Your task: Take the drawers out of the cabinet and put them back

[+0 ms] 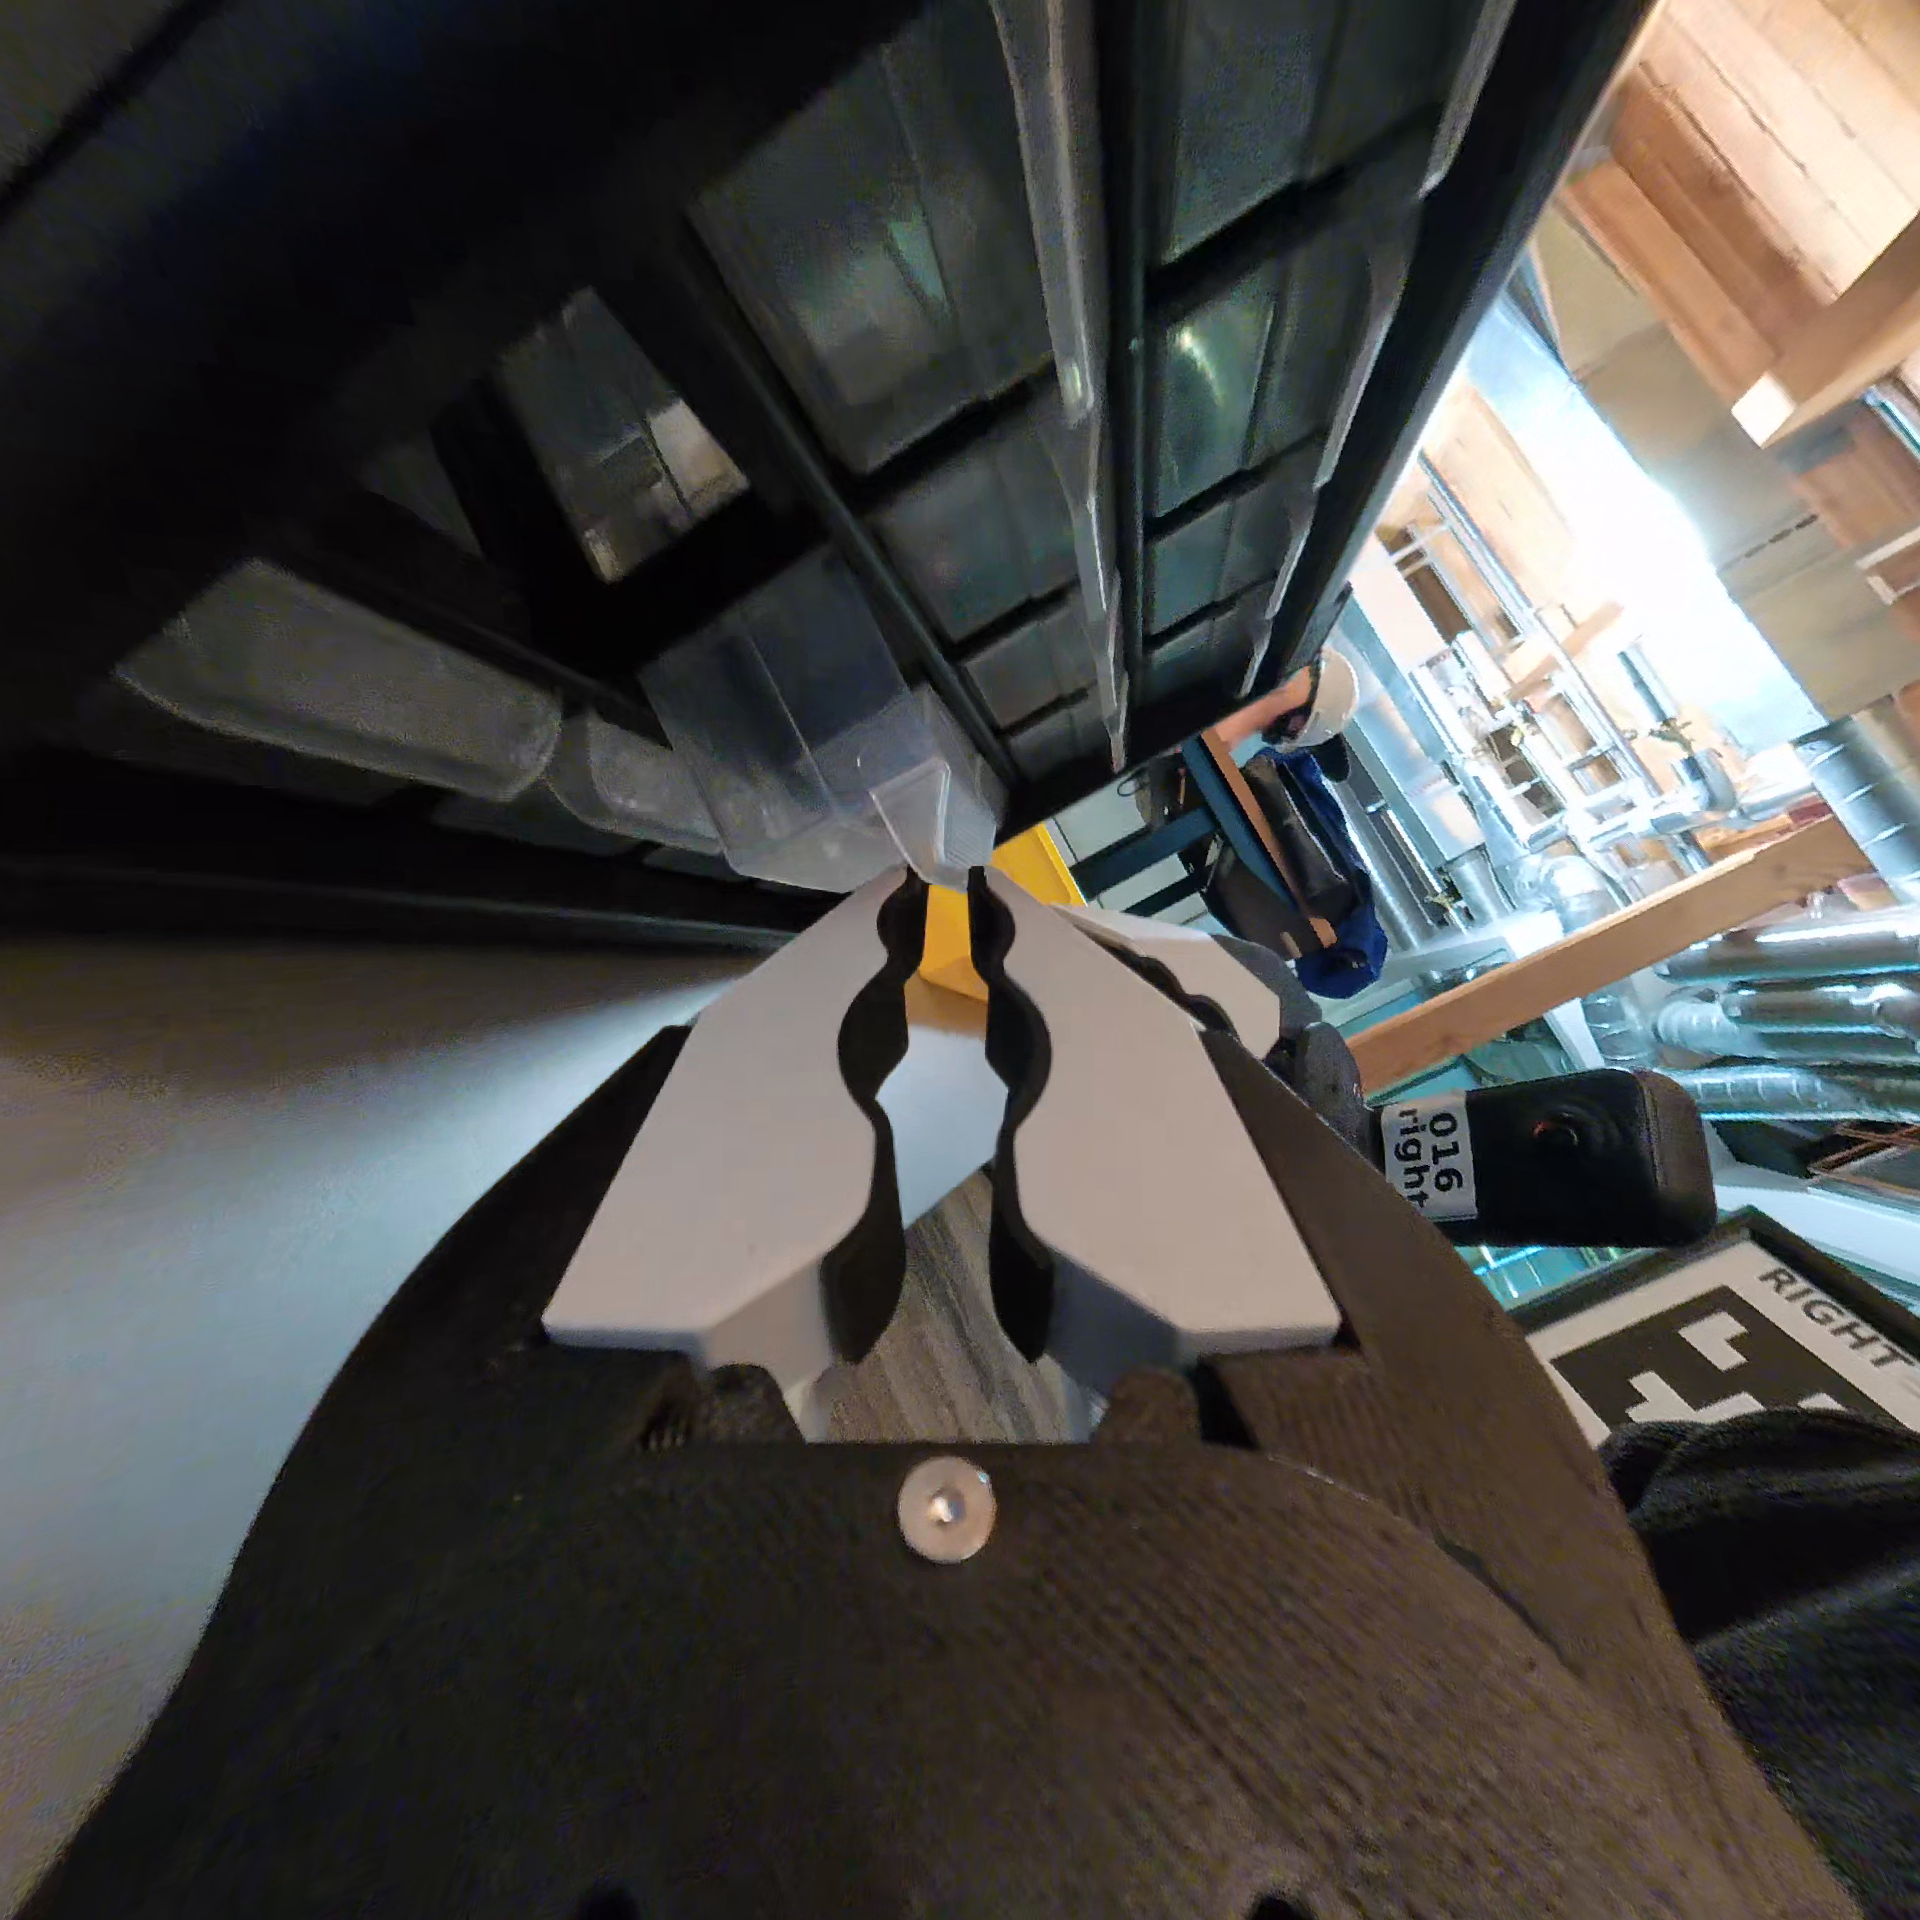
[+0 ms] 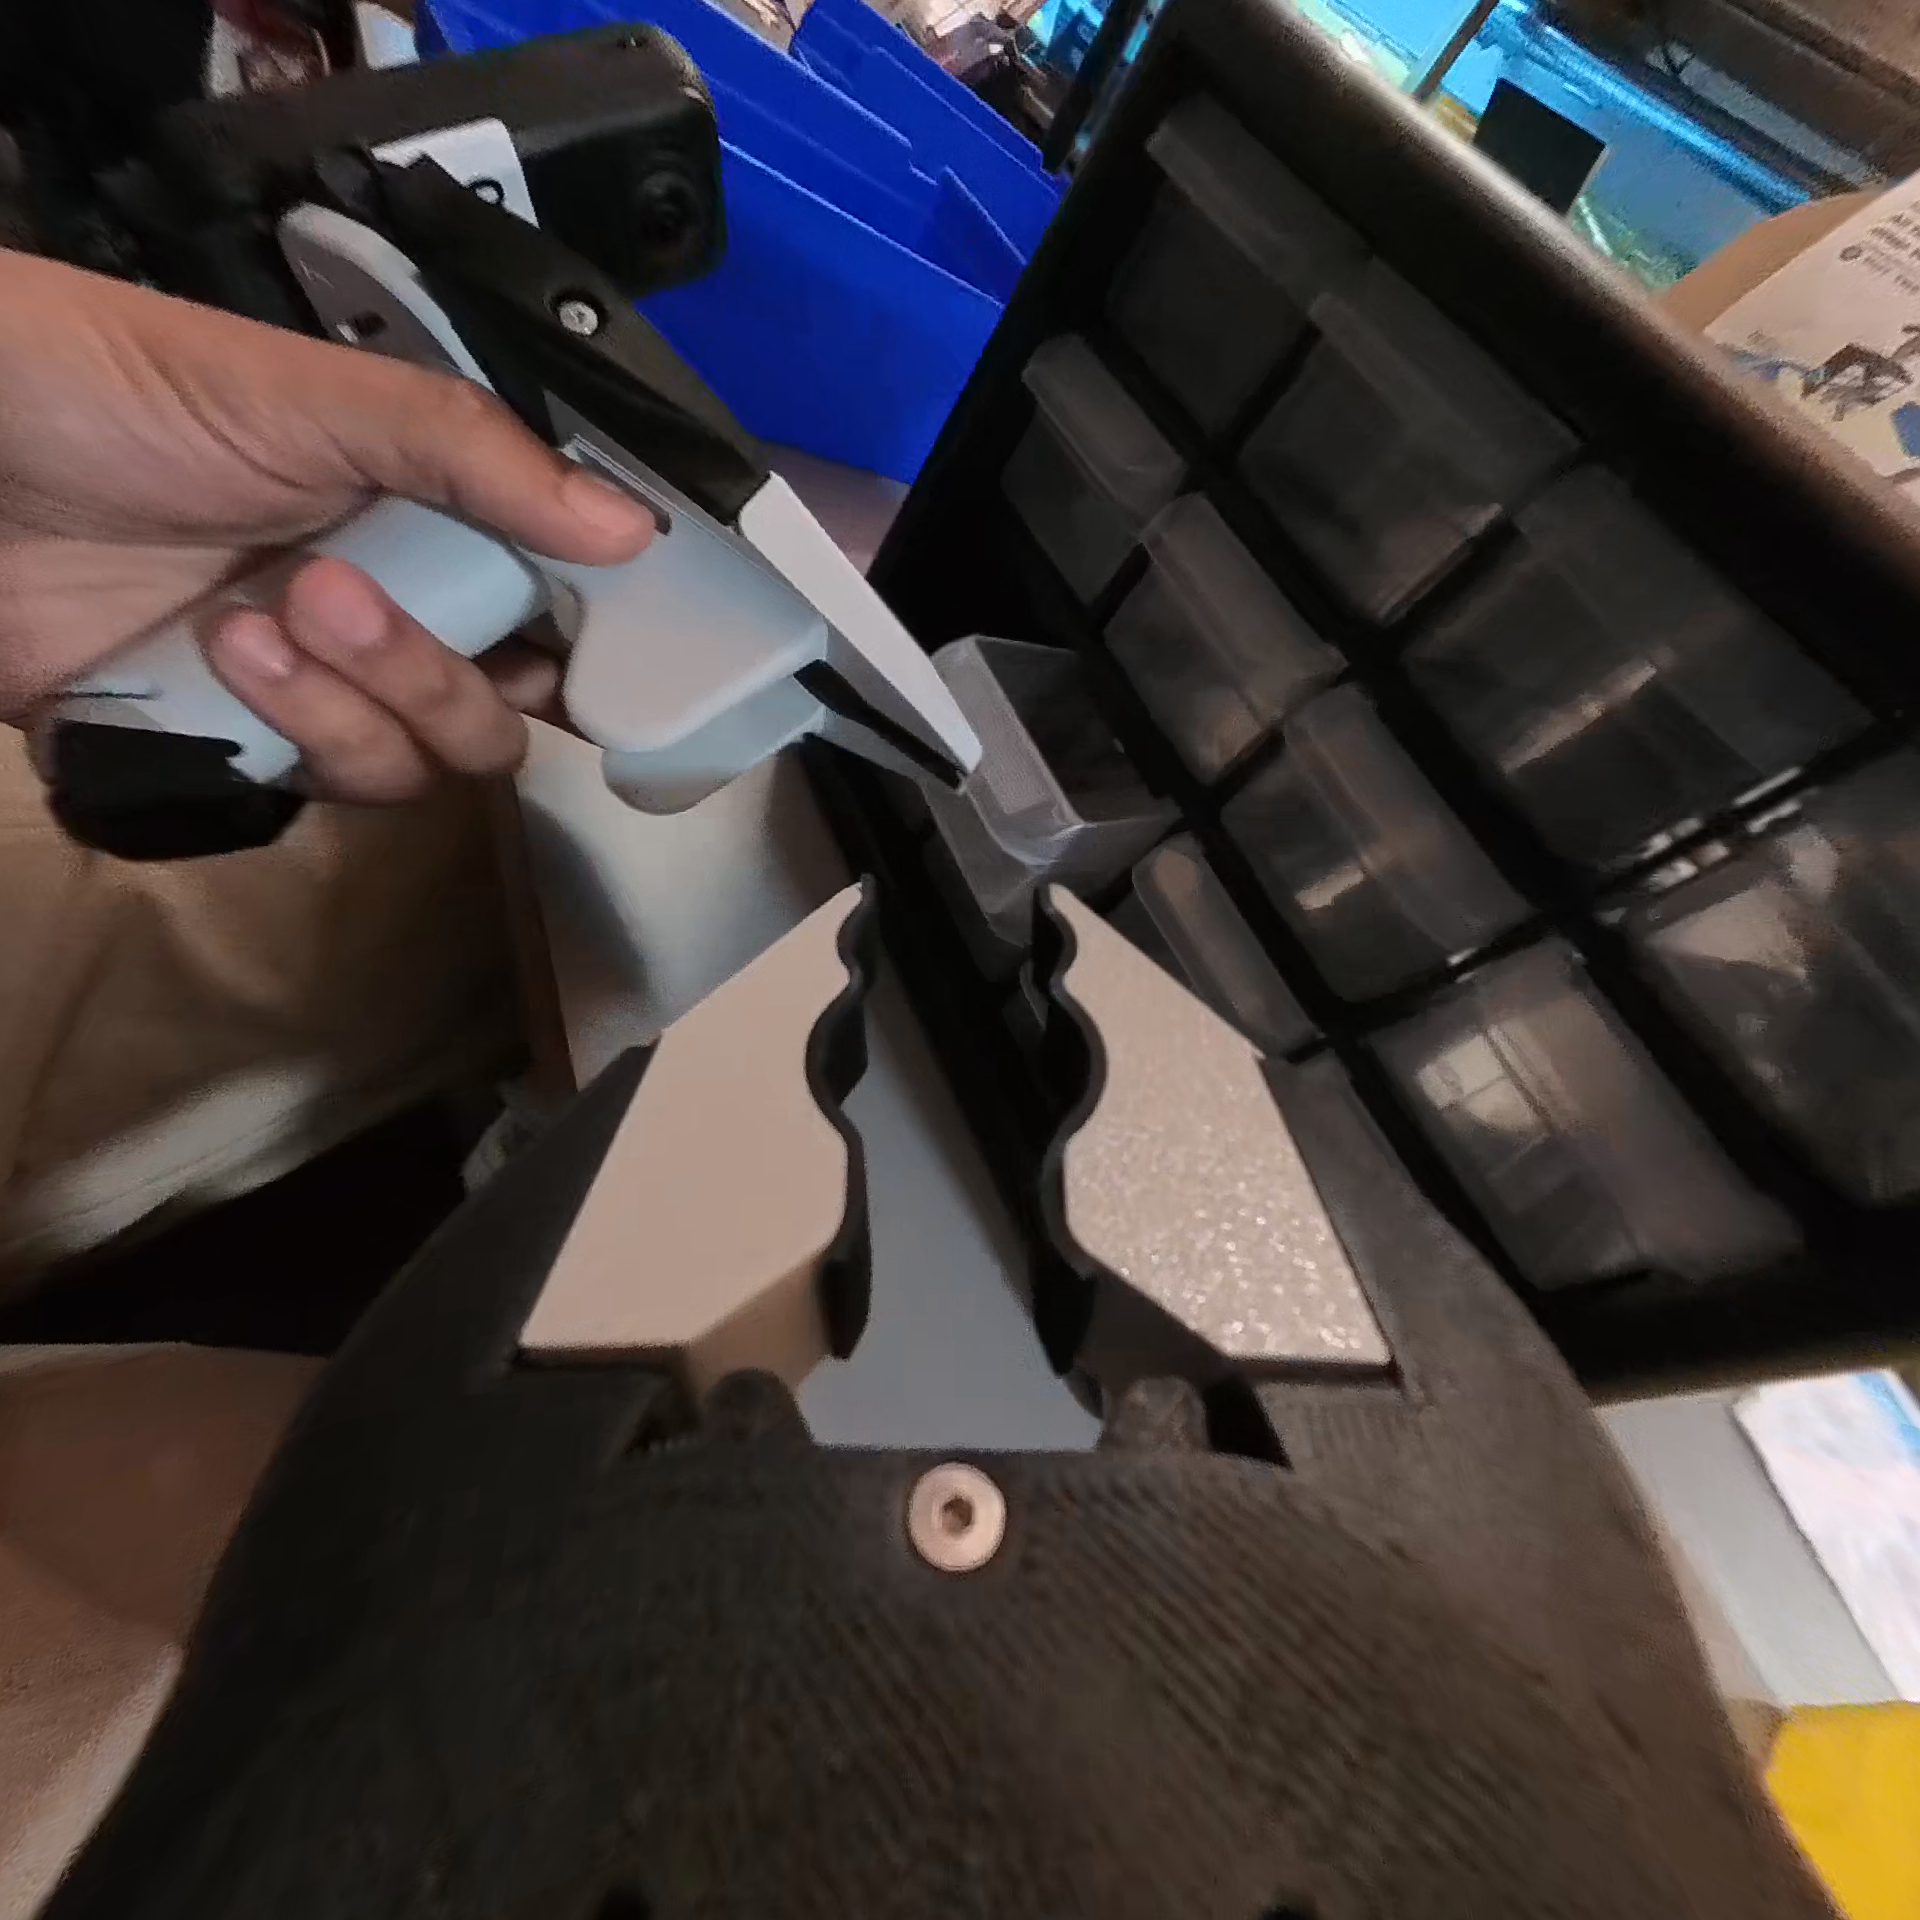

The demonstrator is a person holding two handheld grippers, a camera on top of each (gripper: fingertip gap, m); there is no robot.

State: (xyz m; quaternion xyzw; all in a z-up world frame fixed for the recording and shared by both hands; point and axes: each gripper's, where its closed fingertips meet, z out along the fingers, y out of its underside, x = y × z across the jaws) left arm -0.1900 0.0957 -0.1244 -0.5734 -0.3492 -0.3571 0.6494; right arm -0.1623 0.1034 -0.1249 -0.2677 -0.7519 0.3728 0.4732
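Observation:
A black cabinet (image 2: 1714,343) holds rows of clear drawers; it also shows in the left wrist view (image 1: 312,312). One clear drawer (image 2: 1023,743) in the left column is pulled partway out. My left gripper (image 1: 945,883) is shut on the handle tab (image 1: 925,831) of that drawer (image 1: 790,727). In the right wrist view a hand (image 2: 260,499) holds the left gripper (image 2: 961,764) with its tips on the drawer's front. My right gripper (image 2: 956,914) is open and empty just below that drawer, at the cabinet's lower left corner.
The cabinet stands on a grey table (image 1: 260,1143). Blue bins (image 2: 862,260) stand behind it, a cardboard box (image 2: 1756,249) to its right. A yellow object (image 2: 1849,1808) and a printed sheet (image 2: 1849,1507) lie near the front right. A person (image 1: 1299,831) is far off.

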